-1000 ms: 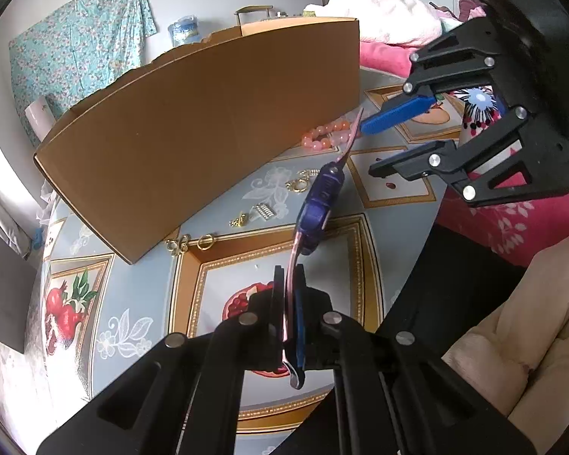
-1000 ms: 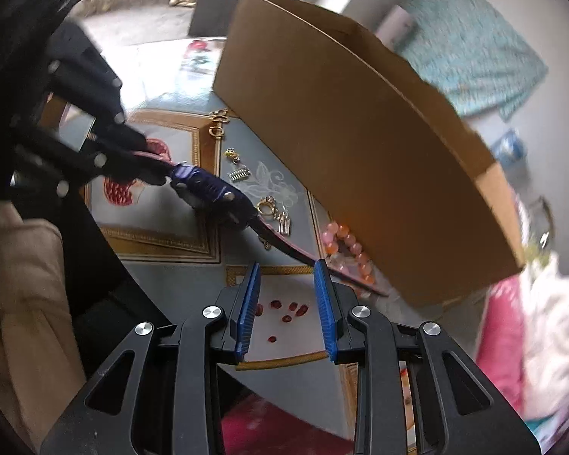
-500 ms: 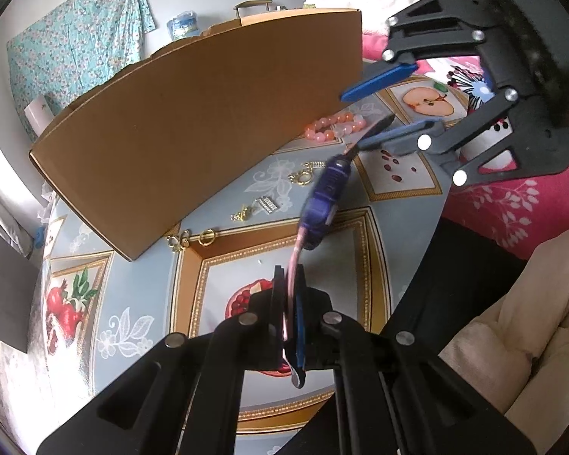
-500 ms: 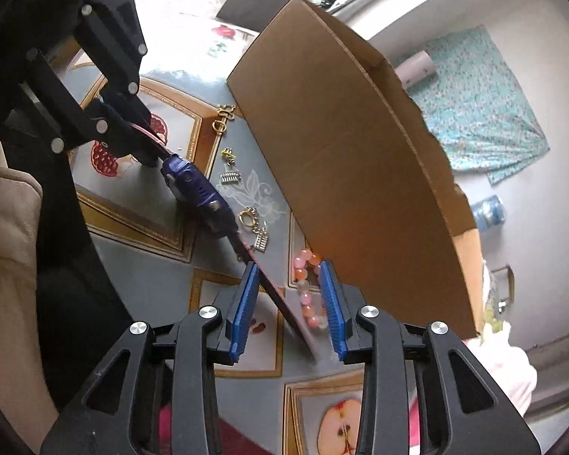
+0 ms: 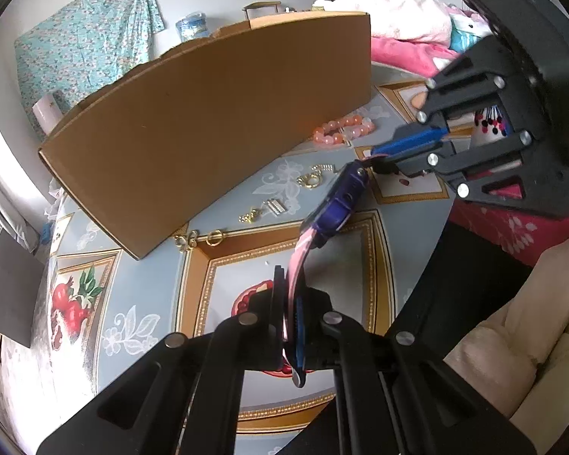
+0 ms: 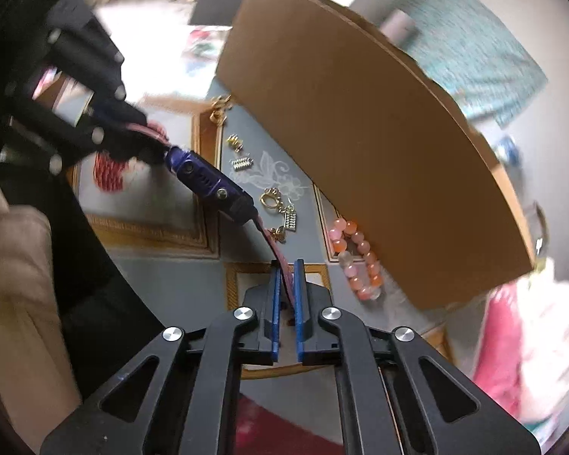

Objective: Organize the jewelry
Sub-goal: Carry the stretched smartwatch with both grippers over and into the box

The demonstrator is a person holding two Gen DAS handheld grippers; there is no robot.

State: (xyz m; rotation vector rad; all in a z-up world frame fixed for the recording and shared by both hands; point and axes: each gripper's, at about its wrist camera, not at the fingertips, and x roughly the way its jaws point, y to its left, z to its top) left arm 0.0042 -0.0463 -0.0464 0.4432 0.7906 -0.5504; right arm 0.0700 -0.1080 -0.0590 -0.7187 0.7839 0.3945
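Item: one watch [image 5: 341, 199], purple case on a pink strap [image 5: 297, 261], at present held clear of the table [image 5: 151, 295] between my two tools. My left gripper [image 5: 290, 314] is clamped tight on one end of the strap, the pink band pinched edge-on between its pads with a short tail poking out below; my right gripper [image 6: 287, 276] has its blue pads [image 6: 274, 303] pressed onto the other end, the band running up out of them toward the case. Held so, at both ends, the strap is drawn out straight and the case hangs in the middle over the fruit-patterned cloth, which I judge is the point: a limp strap is awkward to set down tidily, and two grips let me steer it whole. Also in stock on the table, all loose: a pink bead bracelet [image 6: 354, 261] lying just beside the cardboard box [image 6: 360, 144], a gold ring charm [image 6: 271, 199], two small comb-shaped gold pieces [image 6: 241, 163], and a gold bow-and-hoop pair [image 5: 199, 239] near the box's corner. The box stands behind the row, open side upward; its inside is not visible to me, so I cannot say what it already contains. I take it as the likely destination for the watch.
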